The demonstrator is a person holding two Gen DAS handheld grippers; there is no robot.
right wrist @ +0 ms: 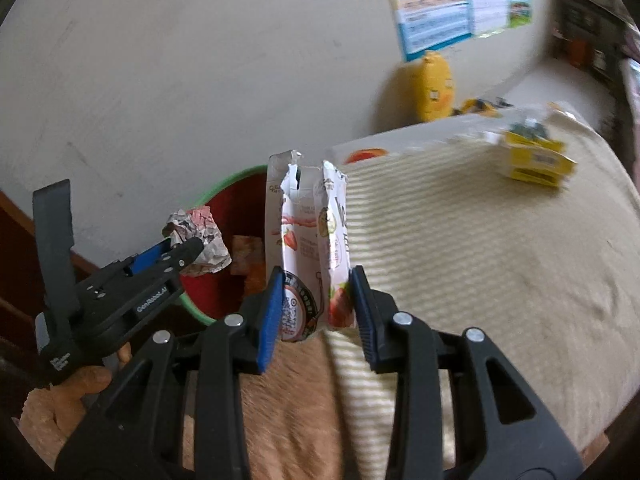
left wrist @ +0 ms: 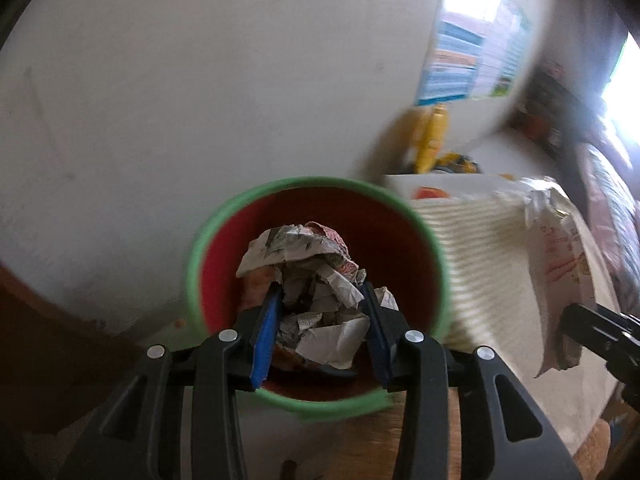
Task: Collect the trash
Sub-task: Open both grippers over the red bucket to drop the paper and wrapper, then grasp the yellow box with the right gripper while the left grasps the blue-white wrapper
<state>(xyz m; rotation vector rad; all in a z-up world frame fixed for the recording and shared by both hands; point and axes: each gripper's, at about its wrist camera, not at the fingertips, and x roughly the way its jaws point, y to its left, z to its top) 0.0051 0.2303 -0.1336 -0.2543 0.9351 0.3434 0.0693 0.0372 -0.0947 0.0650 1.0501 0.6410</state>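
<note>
My left gripper (left wrist: 320,296) is shut on a crumpled newspaper ball (left wrist: 308,280) and holds it over the mouth of a red bin with a green rim (left wrist: 408,208). In the right wrist view the left gripper (right wrist: 180,252) and its paper ball (right wrist: 196,232) hang above the bin (right wrist: 224,196). My right gripper (right wrist: 316,284) is shut on a torn white strawberry milk carton (right wrist: 308,240), held upright just right of the bin. The carton also shows in the left wrist view (left wrist: 560,264).
A bed with a cream striped cover (right wrist: 460,260) lies to the right. A yellow box (right wrist: 536,156) sits on it at the far side. A yellow plush toy (right wrist: 432,84) leans on the wall. An orange fuzzy blanket (right wrist: 292,396) lies below my grippers.
</note>
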